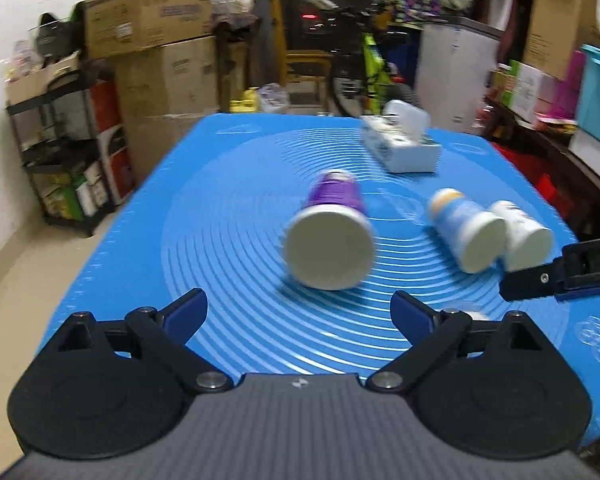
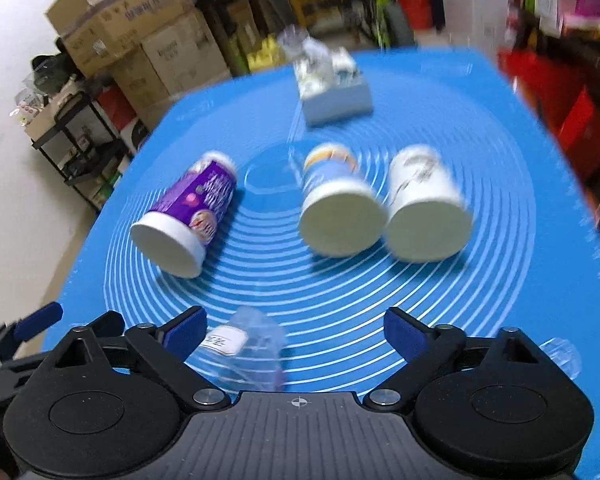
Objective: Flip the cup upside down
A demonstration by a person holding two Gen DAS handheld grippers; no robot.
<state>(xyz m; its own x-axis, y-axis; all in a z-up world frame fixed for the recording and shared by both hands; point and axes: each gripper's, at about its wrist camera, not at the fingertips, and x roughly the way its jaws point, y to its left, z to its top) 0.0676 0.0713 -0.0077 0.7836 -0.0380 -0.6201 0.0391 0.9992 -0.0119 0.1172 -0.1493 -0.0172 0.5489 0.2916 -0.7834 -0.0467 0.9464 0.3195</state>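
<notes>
Three paper cups lie on their sides on the blue mat (image 1: pixel 228 216), wide ends toward me. The purple cup (image 1: pixel 332 232) lies just ahead of my open, empty left gripper (image 1: pixel 298 316); it also shows at the left in the right wrist view (image 2: pixel 188 216). A light blue cup (image 2: pixel 338 208) and a white cup (image 2: pixel 424 204) lie side by side ahead of my open, empty right gripper (image 2: pixel 294 330). Both also show in the left wrist view: blue cup (image 1: pixel 466 228), white cup (image 1: pixel 522 236). The right gripper's body (image 1: pixel 560 272) reaches in at the right edge there.
A white tissue box (image 2: pixel 332 88) stands at the mat's far side (image 1: pixel 400 144). A clear plastic bag (image 2: pixel 244 344) lies on the mat (image 2: pixel 500 160) between the right gripper's fingers. Cardboard boxes (image 1: pixel 152 32), a black shelf rack (image 1: pixel 60 148) and clutter stand beyond the table.
</notes>
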